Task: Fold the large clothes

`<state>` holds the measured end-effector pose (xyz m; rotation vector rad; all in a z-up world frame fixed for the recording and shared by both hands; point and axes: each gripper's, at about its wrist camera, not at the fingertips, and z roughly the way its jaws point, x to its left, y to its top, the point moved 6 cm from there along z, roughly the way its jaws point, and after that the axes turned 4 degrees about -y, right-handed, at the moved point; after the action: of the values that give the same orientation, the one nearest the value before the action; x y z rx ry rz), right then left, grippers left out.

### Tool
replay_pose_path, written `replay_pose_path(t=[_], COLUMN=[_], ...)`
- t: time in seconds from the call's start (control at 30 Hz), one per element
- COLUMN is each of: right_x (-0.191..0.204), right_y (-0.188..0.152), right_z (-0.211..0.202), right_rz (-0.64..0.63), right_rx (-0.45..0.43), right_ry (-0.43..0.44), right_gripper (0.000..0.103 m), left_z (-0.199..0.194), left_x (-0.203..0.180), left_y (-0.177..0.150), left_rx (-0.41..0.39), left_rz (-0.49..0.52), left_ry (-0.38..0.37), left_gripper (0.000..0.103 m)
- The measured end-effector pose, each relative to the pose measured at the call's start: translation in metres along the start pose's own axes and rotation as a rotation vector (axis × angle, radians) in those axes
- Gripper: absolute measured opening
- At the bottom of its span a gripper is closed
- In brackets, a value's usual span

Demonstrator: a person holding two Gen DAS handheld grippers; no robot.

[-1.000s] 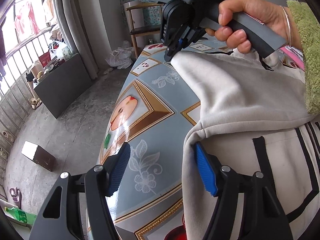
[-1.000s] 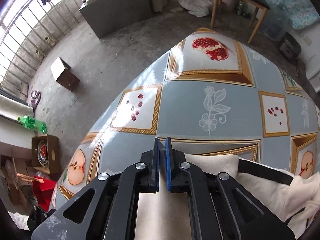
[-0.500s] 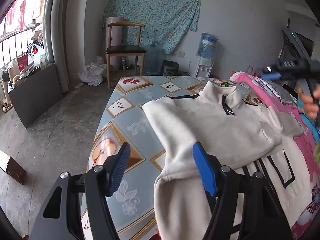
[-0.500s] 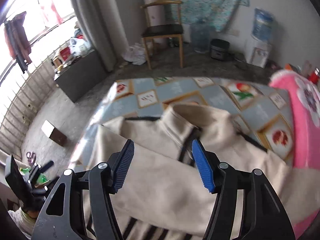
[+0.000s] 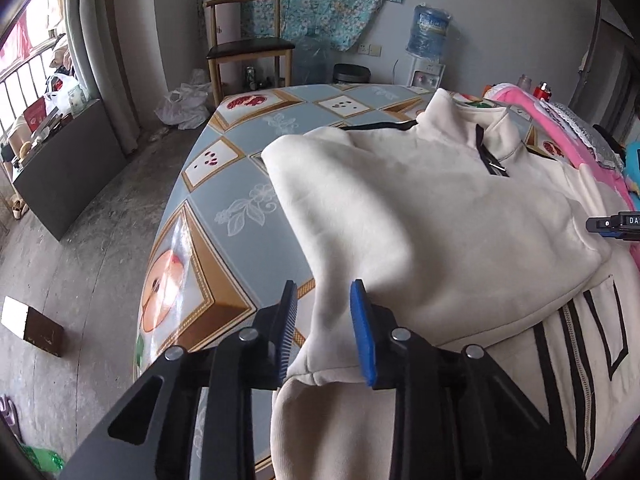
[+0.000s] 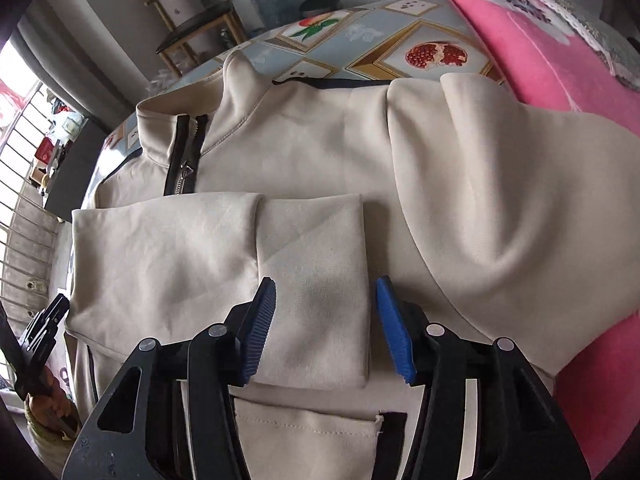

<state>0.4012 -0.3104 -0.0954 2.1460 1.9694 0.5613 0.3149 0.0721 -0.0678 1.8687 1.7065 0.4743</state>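
Observation:
A cream zip-neck sweatshirt [image 5: 420,216] lies spread on the patterned table [image 5: 240,200], with its left sleeve folded across the chest. My left gripper [image 5: 323,282] stands at the garment's near left edge. Its jaws are closing, with a fold of the sleeve [image 5: 332,320] between the blue pads, which do not pinch it. My right gripper [image 6: 326,280] hovers over the folded sleeve's cuff [image 6: 316,280]. Its jaws are narrowing while still wide apart, and the cuff lies flat under the gap. The other sleeve [image 6: 500,200] bulges at the right.
A pink blanket [image 6: 540,40] covers the table's right side beside the sweatshirt. Past the far table edge stand a wooden chair [image 5: 248,44] and a water dispenser [image 5: 428,32]. A dark cabinet [image 5: 68,164] and a small box [image 5: 32,326] are on the floor at left.
My right gripper let go of the sleeve at the left shoulder and swung right across the garment to the cuff. My left gripper's jaws narrowed around the sleeve fold.

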Motion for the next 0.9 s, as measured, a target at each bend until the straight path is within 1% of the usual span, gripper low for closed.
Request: replay_pose_path(t=[0.03,0.07,0.1,0.13,0.23,0.27,0.33,0.4,0.43,0.5,0.57,0.6,0.63,0.67,0.7,0.77,0.8,0.83,0.87,0.9], right_x=[0.002,0.003,0.002,0.002,0.003,0.003,0.004,0.005,0.005,0.002,-0.006,-0.008,-0.011,-0.012,-0.010,0.001,0.008,0.017,0.026,0.036], right_y=[0.000,-0.001,-0.002,-0.003,0.001,0.005,0.016,0.026,0.029,0.032,0.025,0.021,0.017,0.016,0.014,0.014,0.013,0.013,0.011,0.009], right_z=[0.004,0.006,0.007,0.007,-0.001,-0.012,-0.032,-0.048,-0.050,-0.040,-0.019,-0.009,-0.003,-0.004,-0.009,-0.024,-0.033,-0.041,-0.044,-0.043], right_rz=[-0.004,-0.005,-0.009,-0.021,-0.026,-0.031,-0.027,-0.032,-0.031,-0.018,-0.019,-0.018,-0.009,-0.002,0.000,-0.025,-0.046,-0.072,-0.099,-0.129], right_rx=[0.006,0.014,0.010,0.001,-0.032,-0.069,-0.144,-0.204,-0.220,-0.208,-0.148,-0.116,-0.099,-0.104,-0.126,-0.182,-0.211,-0.235,-0.246,-0.247], right_ry=[0.000,-0.004,-0.013,-0.022,-0.022,-0.036,-0.030,-0.041,-0.048,-0.062,-0.091,-0.104,-0.119,-0.120,-0.122,-0.125,-0.122,-0.114,-0.104,-0.089], right_gripper=[0.038,0.036,0.024,0.005,0.004,0.004,0.004,0.004,0.004,0.004,0.005,0.007,0.013,0.015,0.016,0.023,0.029,0.032,0.032,0.032], left_z=[0.002,0.003,0.004,0.004,0.002,0.002,0.001,0.002,0.001,0.000,-0.003,-0.005,-0.008,-0.012,-0.015,-0.016,-0.013,-0.008,0.000,0.007], left_x=[0.003,0.005,0.007,0.009,0.008,0.007,0.006,0.005,0.004,0.004,0.005,0.006,0.006,0.007,0.005,-0.004,-0.012,-0.020,-0.030,-0.037], left_y=[-0.002,-0.004,-0.007,-0.008,-0.008,-0.008,-0.007,-0.007,-0.007,-0.006,-0.004,-0.002,0.001,0.006,0.012,0.025,0.031,0.034,0.038,0.040], left_rx=[0.007,0.013,0.015,0.011,0.000,-0.003,-0.007,-0.008,-0.010,-0.016,-0.024,-0.029,-0.036,-0.053,-0.066,-0.071,-0.058,-0.036,0.002,0.025], left_rz=[-0.006,-0.014,-0.023,-0.026,-0.021,-0.021,-0.021,-0.019,-0.017,-0.012,-0.013,-0.012,-0.012,-0.013,-0.010,0.020,0.043,0.066,0.094,0.108], left_ry=[0.010,0.017,0.015,0.013,0.024,0.027,0.029,0.029,0.028,0.037,0.042,0.042,0.039,0.029,0.016,-0.029,-0.058,-0.087,-0.120,-0.137], left_gripper=[0.027,0.027,0.027,0.027,0.027,0.027,0.027,0.027,0.027,0.027,0.027,0.027,0.027,0.027,0.027,0.027,0.027,0.027,0.027,0.027])
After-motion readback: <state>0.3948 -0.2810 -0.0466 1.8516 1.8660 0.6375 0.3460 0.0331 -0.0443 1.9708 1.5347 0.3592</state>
